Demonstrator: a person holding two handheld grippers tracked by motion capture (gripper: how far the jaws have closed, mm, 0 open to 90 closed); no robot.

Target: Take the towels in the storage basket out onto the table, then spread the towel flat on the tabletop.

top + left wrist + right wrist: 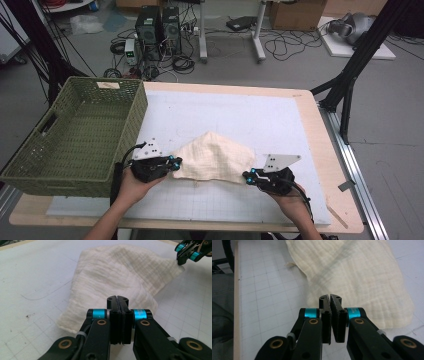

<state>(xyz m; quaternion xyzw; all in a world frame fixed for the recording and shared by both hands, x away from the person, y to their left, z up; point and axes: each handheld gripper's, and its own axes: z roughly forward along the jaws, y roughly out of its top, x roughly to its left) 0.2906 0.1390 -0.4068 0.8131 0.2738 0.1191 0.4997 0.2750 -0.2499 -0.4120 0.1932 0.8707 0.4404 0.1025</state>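
A big green basket (pixel 75 135) sits on the left end of the table (pixel 320 150). It looks empty inside, and it hangs a little over the table's left edge.

Next comes the left gripper (pixel 175 162), held in a hand (pixel 131 187) that comes up from the bottom. Its two black jaws are pressed tight together. It sits right at the left corner of the cloth (pixel 214 157). In the left gripper view the jaws look closed with nothing clear between them, and the cloth (pixel 117 277) lies just past their tips. I cannot tell if they pinch its edge.

The cloth is cream and soft, lying in a crumpled heap with a point at the top. It rests on the white grid mat (pixel 250 120), near the front and middle of the table, between the two grippers.

On the right is the right gripper (pixel 248 176), at the cloth's right corner. Its jaws are also closed together. In the right gripper view the cloth (pixel 362 277) lies just beyond the tips, and the tips look bare.
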